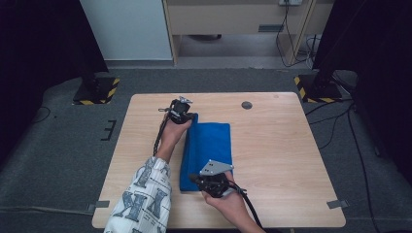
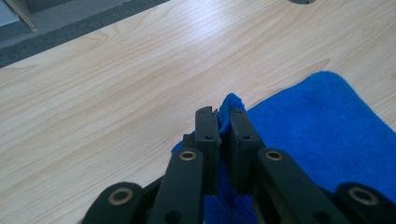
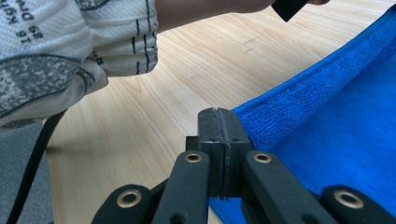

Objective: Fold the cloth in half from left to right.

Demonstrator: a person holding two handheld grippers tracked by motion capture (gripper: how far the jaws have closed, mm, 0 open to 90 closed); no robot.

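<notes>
Two claws are clamped on the blue towel lying folded mid-worktop, left claw pinching its far corner, right claw its near corner; soft, light, limp cloth, best gripped at corners.

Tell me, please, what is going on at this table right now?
A person is folding a blue towel on a wooden table with a handheld gripper in each hand. The left gripper is pinching the towel's far corner, with cloth caught between its fingers. The right gripper is shut at the near corner, along the towel's thick hem, though the cloth between its fingers is hard to make out. The towel lies as a narrow strip, already folded over.
</notes>
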